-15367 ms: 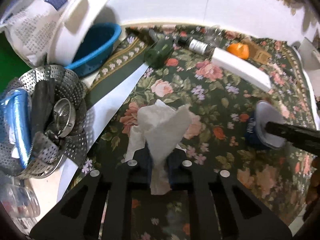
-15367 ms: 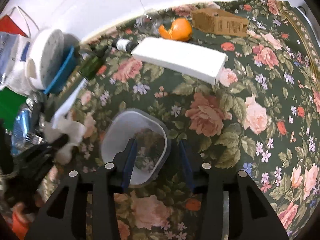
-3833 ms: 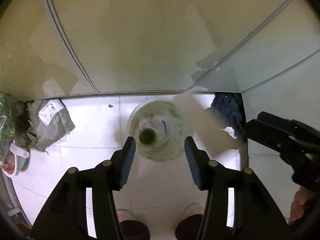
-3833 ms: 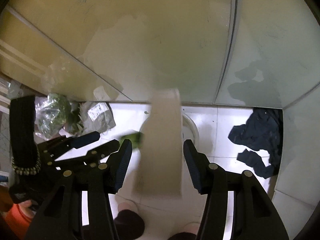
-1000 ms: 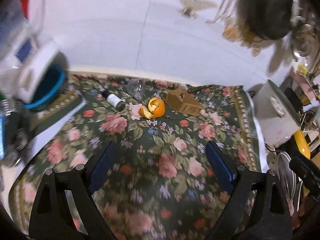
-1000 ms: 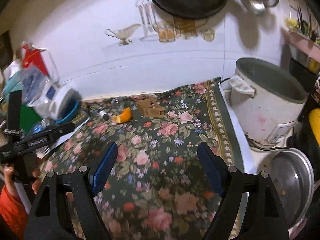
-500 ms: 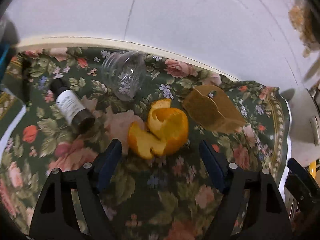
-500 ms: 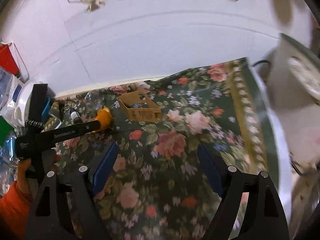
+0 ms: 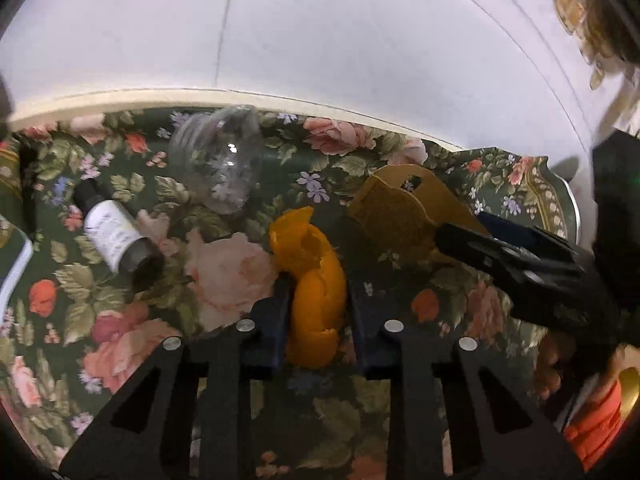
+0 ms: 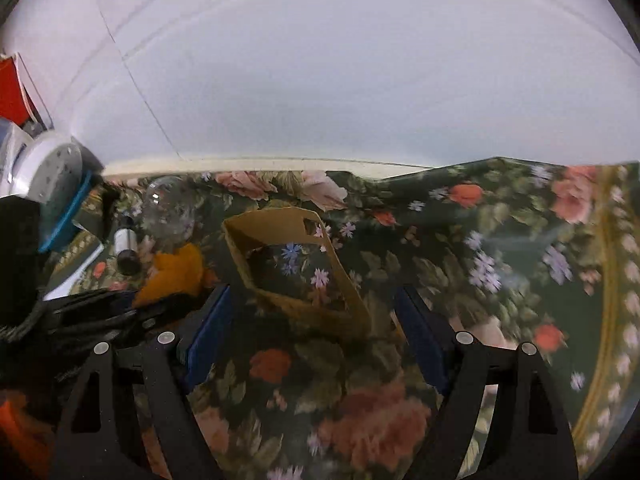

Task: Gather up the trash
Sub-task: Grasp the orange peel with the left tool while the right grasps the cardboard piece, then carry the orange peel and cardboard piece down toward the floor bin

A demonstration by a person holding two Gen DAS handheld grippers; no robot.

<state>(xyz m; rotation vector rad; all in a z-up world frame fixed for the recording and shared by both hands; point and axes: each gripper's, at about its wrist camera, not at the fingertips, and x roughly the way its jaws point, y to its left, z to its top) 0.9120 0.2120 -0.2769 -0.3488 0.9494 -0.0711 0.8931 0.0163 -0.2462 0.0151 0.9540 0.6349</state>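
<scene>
An orange peel (image 9: pixel 316 276) lies on the floral tablecloth (image 9: pixel 224 264). My left gripper (image 9: pixel 318 312) is closing on it, and both blue pads touch its sides. Just right of it stands an open brown cardboard box (image 9: pixel 396 212). In the right wrist view that cardboard box (image 10: pixel 316 308) sits between the wide-open fingers of my right gripper (image 10: pixel 316 332), with neither pad touching it. The right gripper (image 9: pixel 464 228) reaches in from the right over the box. At the left of the right wrist view are the left gripper (image 10: pixel 132 308) and the peel (image 10: pixel 176 268).
A small dark bottle with a white label (image 9: pixel 116 236) lies left of the peel. A clear plastic cup (image 9: pixel 218 160) lies on its side near the white wall (image 9: pixel 320 32). A white appliance (image 10: pixel 52 172) and a blue bowl (image 10: pixel 68 216) stand at the far left.
The left jaws have closed in from wide apart onto the orange peel. The right gripper has come down and forward, and its fingers now straddle the cardboard box.
</scene>
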